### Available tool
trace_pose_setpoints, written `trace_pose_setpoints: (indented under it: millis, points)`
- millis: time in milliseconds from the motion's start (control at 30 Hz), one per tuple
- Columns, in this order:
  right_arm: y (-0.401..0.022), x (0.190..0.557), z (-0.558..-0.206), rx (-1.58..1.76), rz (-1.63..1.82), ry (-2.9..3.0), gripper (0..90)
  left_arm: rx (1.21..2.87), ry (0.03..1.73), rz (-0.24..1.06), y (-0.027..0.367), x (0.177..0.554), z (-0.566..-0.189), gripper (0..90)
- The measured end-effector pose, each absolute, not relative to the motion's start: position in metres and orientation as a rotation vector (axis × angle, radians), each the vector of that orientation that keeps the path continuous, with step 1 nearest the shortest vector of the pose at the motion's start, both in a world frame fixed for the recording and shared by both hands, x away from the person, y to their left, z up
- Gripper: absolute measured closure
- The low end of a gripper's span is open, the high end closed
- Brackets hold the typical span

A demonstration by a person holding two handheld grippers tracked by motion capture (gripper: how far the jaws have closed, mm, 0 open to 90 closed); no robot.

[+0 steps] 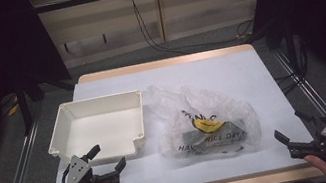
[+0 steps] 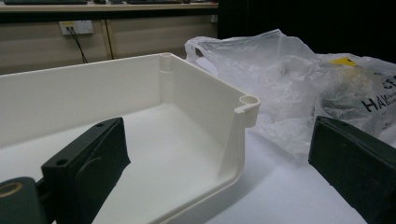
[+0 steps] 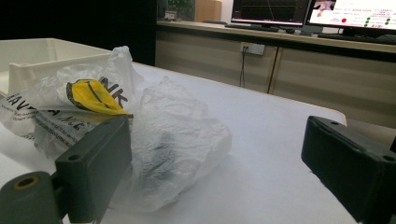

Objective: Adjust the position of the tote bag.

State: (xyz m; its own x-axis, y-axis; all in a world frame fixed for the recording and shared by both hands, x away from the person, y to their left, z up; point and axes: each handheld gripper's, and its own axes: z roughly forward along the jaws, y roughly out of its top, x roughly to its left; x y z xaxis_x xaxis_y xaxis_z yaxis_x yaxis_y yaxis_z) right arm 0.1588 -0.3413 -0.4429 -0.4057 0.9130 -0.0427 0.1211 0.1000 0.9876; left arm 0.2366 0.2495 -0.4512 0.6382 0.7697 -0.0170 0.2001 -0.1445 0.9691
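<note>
A crumpled clear plastic bag [image 1: 207,122] with a yellow smiley and black print lies mid-table, something dark inside it. A white empty tray [image 1: 62,120] stands to its left. My left gripper [image 1: 108,158] is held near the table's front edge, just in front of the tray's near right corner, jaws open and empty. In the left gripper view the tray [image 2: 233,135] sits between the jaws and the bag [image 2: 289,88] lies to the right. My right gripper [image 1: 295,128] is at the front right, open and empty, apart from the bag [image 3: 154,135].
The table [image 1: 228,67] is covered with a white sheet. Dark stands and cables flank it on both sides. A wooden counter with monitors [image 3: 327,11] stands behind, with wall sockets below it.
</note>
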Motion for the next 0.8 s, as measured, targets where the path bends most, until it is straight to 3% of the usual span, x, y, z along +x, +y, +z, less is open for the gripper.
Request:
trace_pose_setpoints:
  millis: [267, 800]
  points:
    - [-0.342, 0.159, -0.443, 1.03, 1.399, 1.685, 16.9, 1.704, 0.819, 0.597, 0.247, 0.237, -0.451, 5.5]
    - [-0.333, 0.177, -0.438, 1.054, 1.44, 1.837, 44.6, 1.702, 0.874, 0.573, 0.247, 0.245, -0.446, 8.8]
